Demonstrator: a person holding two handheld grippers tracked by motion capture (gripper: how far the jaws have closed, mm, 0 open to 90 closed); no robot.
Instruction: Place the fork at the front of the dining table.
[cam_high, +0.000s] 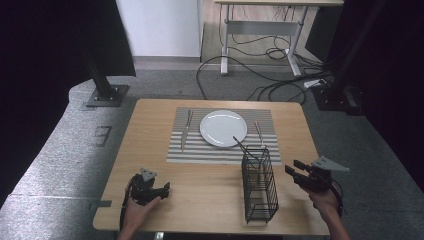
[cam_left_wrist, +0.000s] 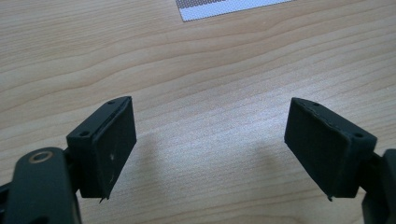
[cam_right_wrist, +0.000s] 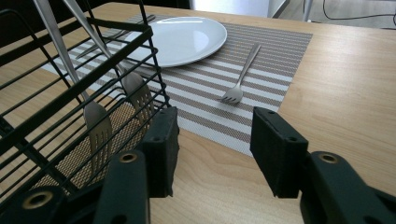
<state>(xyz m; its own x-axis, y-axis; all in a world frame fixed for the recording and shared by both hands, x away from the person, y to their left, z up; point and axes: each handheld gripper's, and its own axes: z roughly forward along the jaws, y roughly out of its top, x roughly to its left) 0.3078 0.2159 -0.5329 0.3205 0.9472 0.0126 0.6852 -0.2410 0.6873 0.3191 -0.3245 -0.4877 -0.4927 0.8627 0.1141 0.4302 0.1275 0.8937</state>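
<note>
silver metal fork (cam_right_wrist: 239, 79) lies on the striped mat (cam_right_wrist: 280, 51) by the round white plate (cam_right_wrist: 187, 37) — set. two forks wait in the black wire basket (cam_high: 260, 185). your right gripper (cam_right_wrist: 212, 149) and left gripper (cam_left_wrist: 210, 149) gape, holding nothing.

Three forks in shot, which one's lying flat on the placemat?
The silver metal fork right of the white plate; the other two forks stand tines-down inside the black wire caddy.
</note>
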